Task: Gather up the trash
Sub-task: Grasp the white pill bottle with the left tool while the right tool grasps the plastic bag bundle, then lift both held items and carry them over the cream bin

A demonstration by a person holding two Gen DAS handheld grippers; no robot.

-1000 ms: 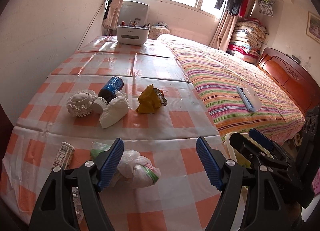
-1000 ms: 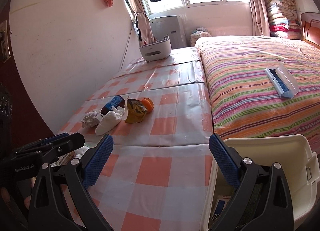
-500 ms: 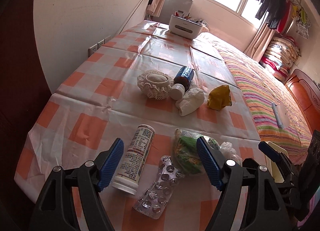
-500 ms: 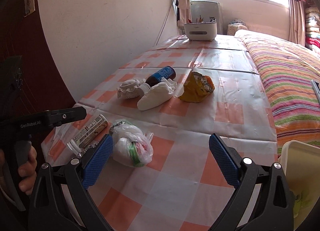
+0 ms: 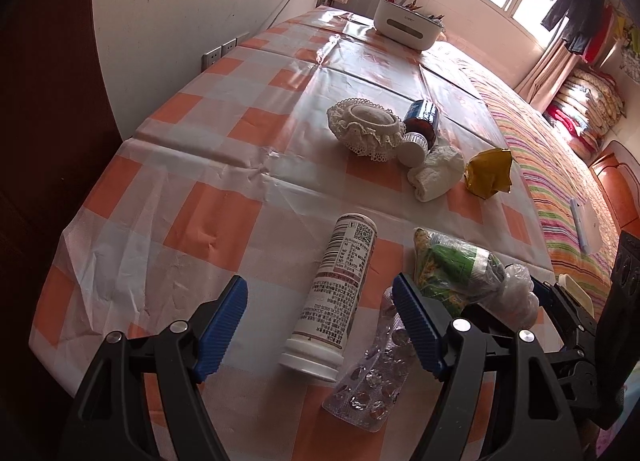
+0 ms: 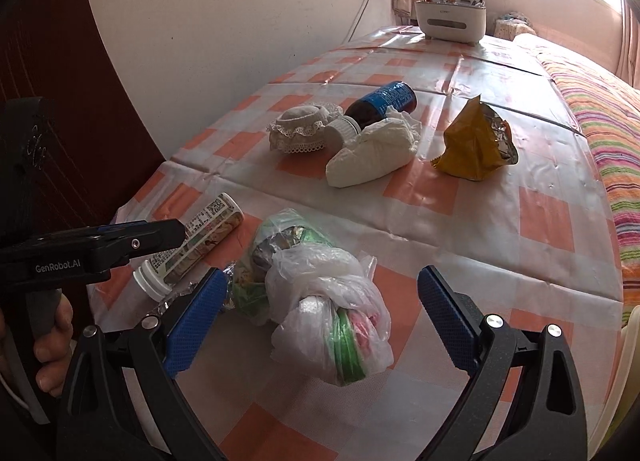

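On the orange-checked tablecloth (image 5: 224,217) lie a white tube bottle (image 5: 336,293), an empty blister pack (image 5: 376,373), a green snack wrapper (image 5: 452,273) and a knotted clear plastic bag (image 6: 332,317). Farther off are a crumpled white tissue (image 6: 372,153), a yellow snack bag (image 6: 472,145) and a brown bottle (image 6: 380,105). My left gripper (image 5: 320,325) is open, its jaws either side of the tube bottle's near end. My right gripper (image 6: 320,321) is open with the knotted bag between its jaws.
A lace-trimmed cushion (image 5: 368,125) sits by the brown bottle. A white organiser box (image 5: 408,23) stands at the table's far end. A striped bed (image 5: 560,189) runs along the right. A cream bin rim (image 6: 630,341) shows at the right edge.
Both grippers swung left and closer to the near trash. The tube bottle now lies between the left jaws and the knotted bag between the right jaws. Both stayed open.
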